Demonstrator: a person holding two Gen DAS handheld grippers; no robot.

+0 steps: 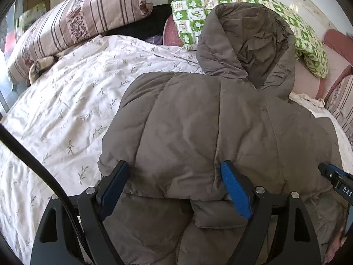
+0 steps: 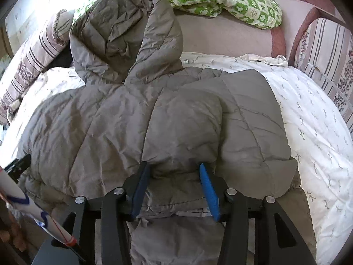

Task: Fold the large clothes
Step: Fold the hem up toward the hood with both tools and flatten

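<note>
A grey-brown hooded puffer jacket (image 1: 198, 121) lies on the bed, hood (image 1: 247, 44) toward the pillows, with its lower part folded up over the body. My left gripper (image 1: 174, 170) is open, its blue-padded fingers straddling the folded edge on the jacket's left side. In the right wrist view the jacket (image 2: 110, 121) fills the middle, and my right gripper (image 2: 174, 170) is open, its fingers on either side of a thick fold at the right side. The right gripper's tip shows at the right edge of the left wrist view (image 1: 331, 172).
A white leaf-print duvet (image 1: 66, 110) covers the bed. A striped pink pillow (image 1: 77, 22) lies at the back left, a green checked quilt (image 1: 220, 4) at the back behind the hood. A striped cushion (image 2: 326, 50) stands at the right.
</note>
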